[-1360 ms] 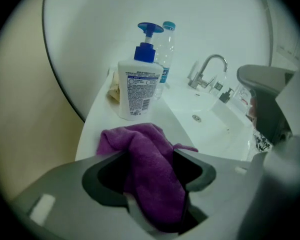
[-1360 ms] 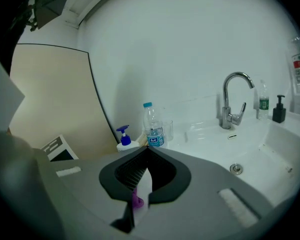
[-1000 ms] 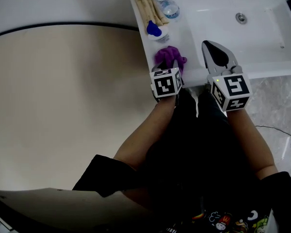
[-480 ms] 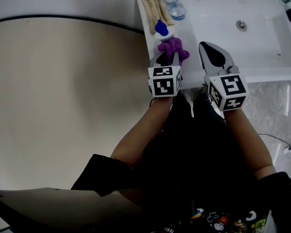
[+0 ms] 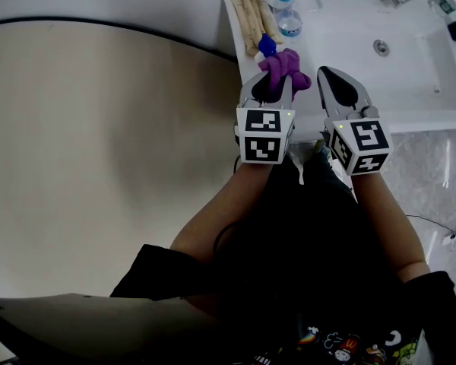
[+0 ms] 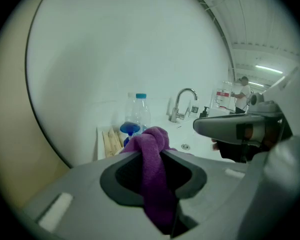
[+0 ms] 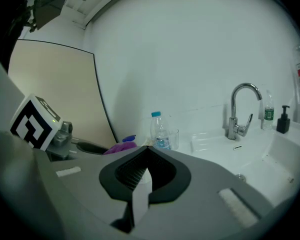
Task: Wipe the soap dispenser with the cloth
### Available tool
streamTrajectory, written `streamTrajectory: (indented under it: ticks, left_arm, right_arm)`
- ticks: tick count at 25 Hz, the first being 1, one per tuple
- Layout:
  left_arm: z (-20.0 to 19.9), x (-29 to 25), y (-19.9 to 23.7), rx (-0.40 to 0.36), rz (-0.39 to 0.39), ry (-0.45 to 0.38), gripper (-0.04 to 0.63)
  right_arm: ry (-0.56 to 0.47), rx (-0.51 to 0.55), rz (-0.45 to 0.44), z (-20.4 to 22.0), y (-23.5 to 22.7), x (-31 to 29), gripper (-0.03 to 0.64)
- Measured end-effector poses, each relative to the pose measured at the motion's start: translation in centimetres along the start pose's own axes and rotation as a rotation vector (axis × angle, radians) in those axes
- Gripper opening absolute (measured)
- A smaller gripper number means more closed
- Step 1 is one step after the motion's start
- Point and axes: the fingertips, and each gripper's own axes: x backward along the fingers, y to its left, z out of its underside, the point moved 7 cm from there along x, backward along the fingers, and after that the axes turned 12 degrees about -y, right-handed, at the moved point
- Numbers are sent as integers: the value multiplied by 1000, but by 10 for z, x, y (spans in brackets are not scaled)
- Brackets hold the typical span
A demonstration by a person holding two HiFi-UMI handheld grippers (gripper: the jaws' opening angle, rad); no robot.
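Note:
My left gripper [image 5: 272,80] is shut on a purple cloth [image 5: 286,66], which bunches out past the jaws [image 6: 151,143]. Just beyond the cloth stands the soap dispenser with a blue pump top [image 5: 267,48], seen close behind the cloth in the left gripper view [image 6: 129,129]. The cloth nearly touches it; contact cannot be told. My right gripper [image 5: 330,74] hovers over the white counter's front edge, to the right of the left one, shut with nothing in it [image 7: 146,150]. The cloth [image 7: 116,147] shows at its left.
A water bottle with a light blue cap [image 5: 288,11] and a glass [image 7: 173,138] stand behind the dispenser, beside beige sticks [image 5: 251,14]. The white basin [image 5: 410,59] with faucet [image 7: 238,110] lies to the right. A small dark pump bottle [image 7: 283,119] sits far right.
My left gripper has carried the purple cloth forward, from the counter's front edge up to the blue-topped dispenser. The right gripper has stayed shut at about the same spot.

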Motion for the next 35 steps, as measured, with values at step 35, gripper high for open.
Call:
streamTrajectory:
  ticks: [35]
  left_arm:
    - [38,-5,13,11,16,81,106]
  right_arm:
    - [19,0,28,10,5,1,21]
